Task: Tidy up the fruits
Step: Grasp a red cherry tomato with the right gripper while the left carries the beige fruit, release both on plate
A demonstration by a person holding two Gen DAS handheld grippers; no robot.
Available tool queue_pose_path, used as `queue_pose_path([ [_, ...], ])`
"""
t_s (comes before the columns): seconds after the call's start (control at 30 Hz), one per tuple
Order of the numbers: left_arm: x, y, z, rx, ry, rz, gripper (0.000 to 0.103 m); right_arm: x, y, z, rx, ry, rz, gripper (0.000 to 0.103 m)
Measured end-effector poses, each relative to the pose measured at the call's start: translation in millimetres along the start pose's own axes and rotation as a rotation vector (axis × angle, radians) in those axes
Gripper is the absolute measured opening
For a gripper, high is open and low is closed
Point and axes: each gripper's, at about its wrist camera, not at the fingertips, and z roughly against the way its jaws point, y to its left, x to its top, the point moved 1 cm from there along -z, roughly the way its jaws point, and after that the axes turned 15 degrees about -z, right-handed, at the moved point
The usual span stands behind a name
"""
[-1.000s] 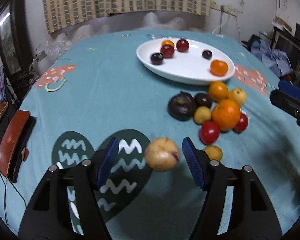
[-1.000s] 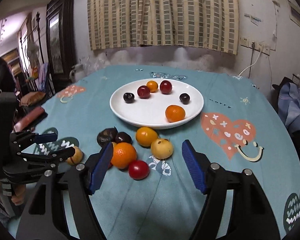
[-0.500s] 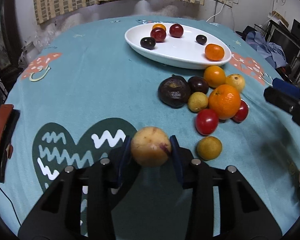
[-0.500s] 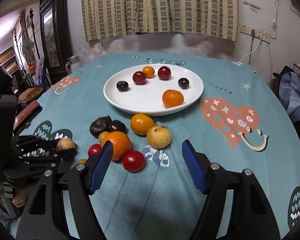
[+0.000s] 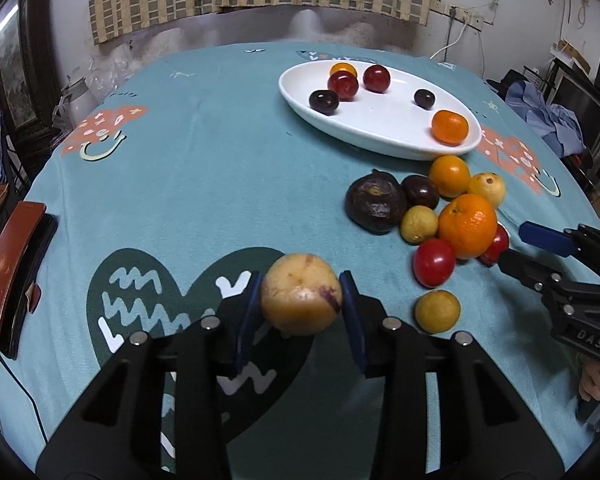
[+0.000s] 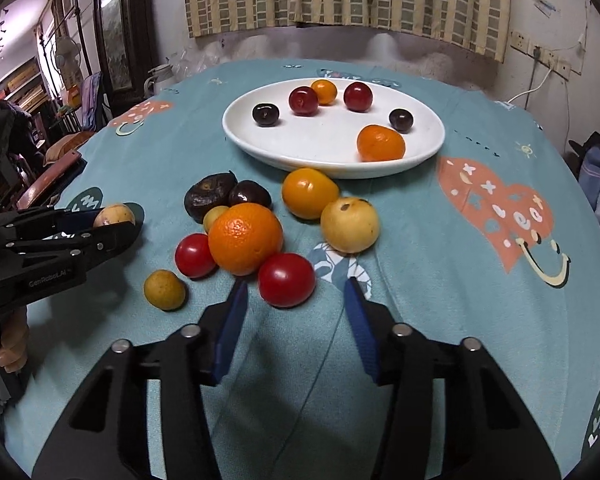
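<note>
My left gripper (image 5: 300,300) is shut on a yellow passion fruit (image 5: 301,299) with a purple blotch and holds it above the teal tablecloth; it also shows in the right wrist view (image 6: 113,215). My right gripper (image 6: 294,312) is open and empty, its fingers either side of a red tomato (image 6: 286,279). A pile of fruit lies beyond it: a big orange (image 6: 245,239), a yellow fruit (image 6: 349,224), a dark wrinkled fruit (image 6: 209,197). The white oval plate (image 6: 320,148) holds several small fruits and a tangerine (image 6: 380,143).
A small yellow fruit (image 6: 164,290) lies apart at the pile's near left. A brown leather case (image 5: 8,272) lies at the table's left edge. A curtained wall stands behind the table, furniture to the left.
My left gripper closed on the yellow passion fruit and lifted it. My right gripper moved forward and down toward the red tomato, jaws narrowing.
</note>
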Motion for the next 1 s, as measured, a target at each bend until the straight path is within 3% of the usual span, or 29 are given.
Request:
queue_pose_path([
  [0.37, 0.6, -5.7, -5.2, -0.011, 0.019, -0.019, 0.04, 7.6, 2.4, -16.2, 0.008, 0.022, 0.002, 0.036],
  [0.73, 0.6, -5.0, -8.4, -0.011, 0.019, -0.018, 0.039, 8.6, -4.9, -15.3, 0.005, 0.018, -0.022, 0.031],
  [0.9, 10.2, 3.4, 5.3, -0.001, -0.032, 0.022, 0.039, 18.4, -13.7, 14.4, 0.023, -0.065, -0.063, 0.031],
  [1.0, 37.5, 3.1, 10.0, 0.012, -0.057, 0.01, 0.039, 33.6, -20.1, 39.0, 0.039, -0.14, -0.098, 0.031],
])
